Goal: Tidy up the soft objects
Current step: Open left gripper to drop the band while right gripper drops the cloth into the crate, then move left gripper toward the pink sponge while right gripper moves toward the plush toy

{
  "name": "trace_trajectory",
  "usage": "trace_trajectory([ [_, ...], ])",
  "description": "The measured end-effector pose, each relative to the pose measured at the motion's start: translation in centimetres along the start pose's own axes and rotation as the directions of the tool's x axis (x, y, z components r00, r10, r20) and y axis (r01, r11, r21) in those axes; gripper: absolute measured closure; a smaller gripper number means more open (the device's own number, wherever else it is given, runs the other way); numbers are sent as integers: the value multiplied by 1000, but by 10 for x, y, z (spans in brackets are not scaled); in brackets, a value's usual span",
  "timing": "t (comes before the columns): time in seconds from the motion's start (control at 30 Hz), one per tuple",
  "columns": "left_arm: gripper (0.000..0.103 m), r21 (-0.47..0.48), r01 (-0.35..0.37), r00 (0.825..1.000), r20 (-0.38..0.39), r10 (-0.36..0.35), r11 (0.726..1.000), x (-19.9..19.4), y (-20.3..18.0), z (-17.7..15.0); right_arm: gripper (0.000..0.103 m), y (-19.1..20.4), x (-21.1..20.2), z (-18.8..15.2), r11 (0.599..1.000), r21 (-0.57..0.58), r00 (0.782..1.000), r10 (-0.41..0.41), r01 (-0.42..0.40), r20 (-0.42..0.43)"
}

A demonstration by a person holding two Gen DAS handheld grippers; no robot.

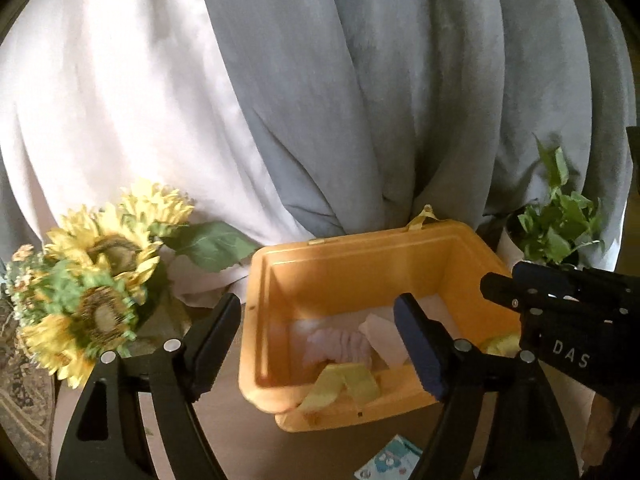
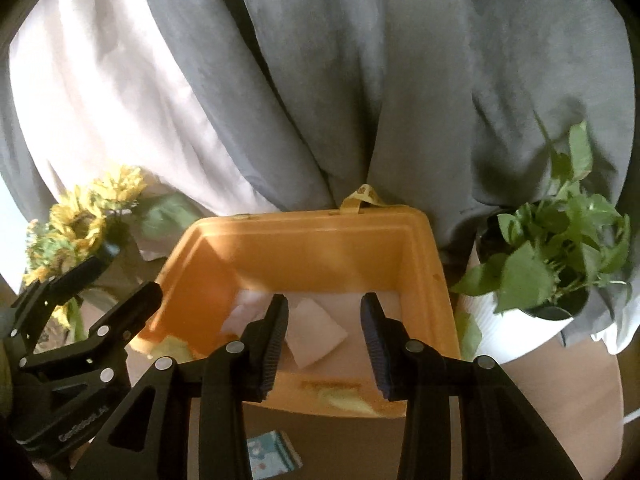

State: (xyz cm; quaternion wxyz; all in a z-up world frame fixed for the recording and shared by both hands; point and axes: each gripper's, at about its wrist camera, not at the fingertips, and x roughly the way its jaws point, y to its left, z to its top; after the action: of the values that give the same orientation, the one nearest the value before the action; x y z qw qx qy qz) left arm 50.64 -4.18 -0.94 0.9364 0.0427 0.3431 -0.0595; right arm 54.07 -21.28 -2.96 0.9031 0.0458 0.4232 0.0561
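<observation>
1. Standing at the far left of both views is a bunch of artificial sunflowers, with one large green leaf reaching toward the middle.
2. Hovering next is the left gripper; its jaws are standing wide apart with nothing between the pads, and they are framing the near left part of the yellow bin, which is showing behind and below them.
3. Sitting in the centre on a brown tabletop is that bin, open at the top, with a yellow strap poking up at its far rim.
4. Lying inside the bin are the soft things: a pale pink ribbed cloth on the floor of the bin, a folded white cloth just beside it, and a yellow-green cloth draping over the near rim.
5. Hovering over the bin's near edge is the right gripper; its jaws are parted and gripping nothing, with the white cloth visible through the gap, lower down in the bin.
6. Lying on the tabletop in front of the bin is a small blue printed packet.
7. Standing at the right is a leafy green plant in a white pot, just beside the bin.
8. Hanging behind everything are grey and white curtains.
</observation>
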Motion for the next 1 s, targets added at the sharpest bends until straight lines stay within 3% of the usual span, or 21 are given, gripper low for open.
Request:
trace_trajectory([
  [0.57,24,-25,-12,1000,-22,11,1000,-66,2,-40,64,21,-69,-43,1000,-19,999,-10,11,47],
  [1.0,24,-59,22,995,-96,-28,998,-91,11,-87,64,40,-98,-90,1000,-31,1000,6,-6,17],
])
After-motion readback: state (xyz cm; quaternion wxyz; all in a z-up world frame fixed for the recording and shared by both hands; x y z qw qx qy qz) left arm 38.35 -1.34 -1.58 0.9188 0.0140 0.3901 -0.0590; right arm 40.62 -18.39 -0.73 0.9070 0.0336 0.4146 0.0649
